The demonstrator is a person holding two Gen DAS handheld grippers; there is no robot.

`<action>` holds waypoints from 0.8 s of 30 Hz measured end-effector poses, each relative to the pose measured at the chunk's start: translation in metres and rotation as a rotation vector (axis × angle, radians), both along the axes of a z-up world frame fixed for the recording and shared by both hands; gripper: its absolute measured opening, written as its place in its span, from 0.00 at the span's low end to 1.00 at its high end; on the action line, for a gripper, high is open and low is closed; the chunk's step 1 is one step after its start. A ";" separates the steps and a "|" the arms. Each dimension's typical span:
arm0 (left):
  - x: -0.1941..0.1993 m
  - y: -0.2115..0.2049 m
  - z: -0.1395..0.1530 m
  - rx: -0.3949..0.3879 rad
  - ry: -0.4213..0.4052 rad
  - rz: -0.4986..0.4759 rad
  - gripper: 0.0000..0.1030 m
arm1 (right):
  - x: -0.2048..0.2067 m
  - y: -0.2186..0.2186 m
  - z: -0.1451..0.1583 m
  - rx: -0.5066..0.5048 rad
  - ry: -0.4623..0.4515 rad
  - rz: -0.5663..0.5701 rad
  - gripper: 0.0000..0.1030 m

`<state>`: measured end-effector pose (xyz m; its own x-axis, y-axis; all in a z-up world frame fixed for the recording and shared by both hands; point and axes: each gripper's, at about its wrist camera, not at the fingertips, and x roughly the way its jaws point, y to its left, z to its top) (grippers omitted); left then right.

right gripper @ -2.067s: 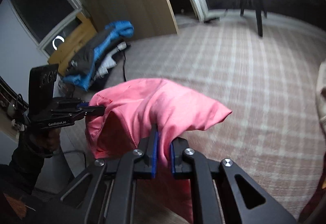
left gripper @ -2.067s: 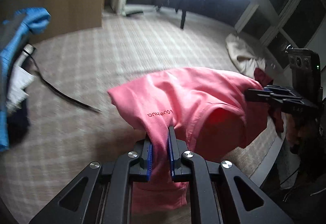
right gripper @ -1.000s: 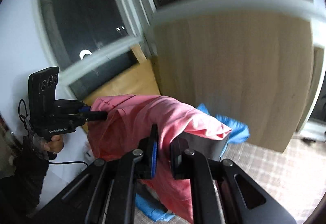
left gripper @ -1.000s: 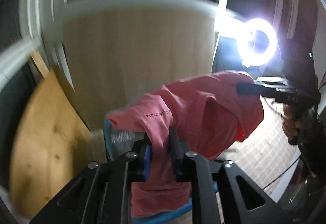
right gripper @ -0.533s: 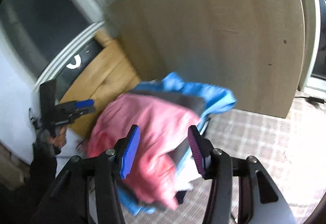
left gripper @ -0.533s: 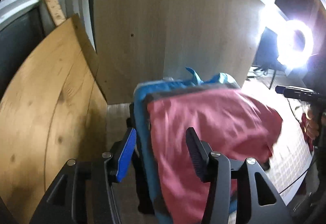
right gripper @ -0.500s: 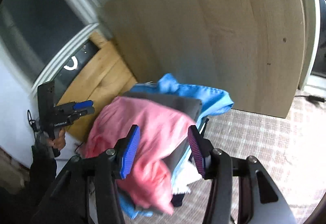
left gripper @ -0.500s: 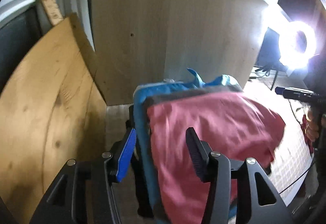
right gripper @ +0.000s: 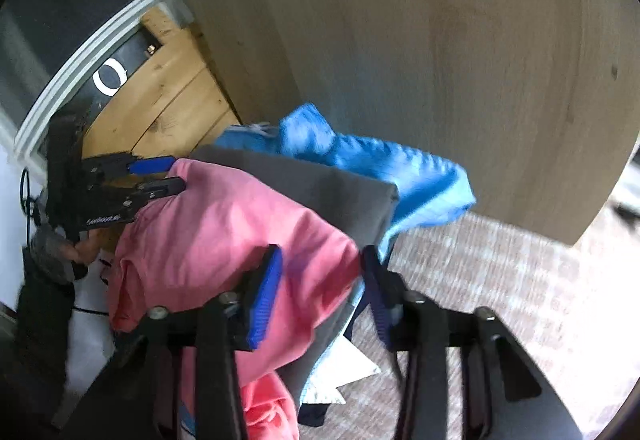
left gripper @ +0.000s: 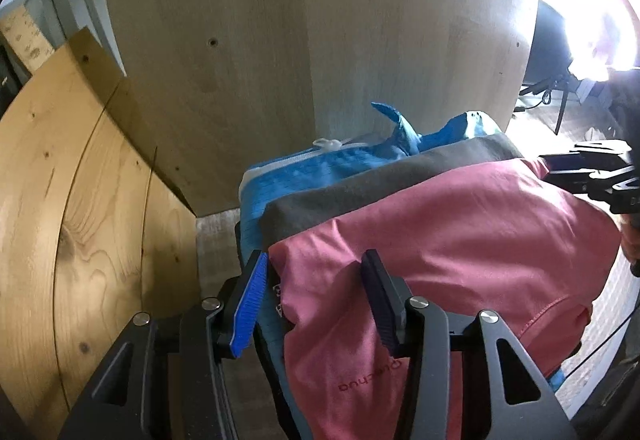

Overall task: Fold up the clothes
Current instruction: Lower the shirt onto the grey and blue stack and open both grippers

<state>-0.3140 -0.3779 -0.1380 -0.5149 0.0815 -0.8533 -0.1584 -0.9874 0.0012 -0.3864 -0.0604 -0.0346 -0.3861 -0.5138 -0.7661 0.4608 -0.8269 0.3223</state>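
The left gripper (left gripper: 316, 304) and the right gripper (right gripper: 320, 298) are both narrowing their jaws without pinching cloth. Straight ahead, between both pairs of jaws, the pink shirt (left gripper: 440, 236) is lying atop the pile of clothes (left gripper: 320, 175), its length spanning the 2 grippers.

Left wrist view sharp, w/ blown-out glare from a bright white lamp (left gripper: 600, 35) far right; wood on the left dim. Right wrist view motion-blurred throughout, evenly lit. Both fisheye-bent, black corners.
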 end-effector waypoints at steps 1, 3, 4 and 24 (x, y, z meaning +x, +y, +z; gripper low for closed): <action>0.000 0.001 0.000 -0.003 0.003 -0.003 0.39 | 0.001 -0.002 0.002 0.005 0.003 0.009 0.28; 0.000 0.003 -0.001 -0.007 0.010 -0.008 0.37 | 0.008 -0.008 0.005 0.030 0.028 0.028 0.27; 0.001 0.003 -0.001 -0.006 0.017 -0.012 0.34 | 0.011 -0.011 0.007 0.044 0.045 0.037 0.23; 0.013 0.006 0.006 -0.007 0.067 -0.058 0.10 | 0.005 0.000 0.011 0.050 0.100 -0.027 0.23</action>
<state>-0.3007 -0.3722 -0.1317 -0.5653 0.1071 -0.8179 -0.2146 -0.9765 0.0204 -0.3814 -0.0602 -0.0236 -0.4752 -0.4645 -0.7473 0.4658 -0.8533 0.2342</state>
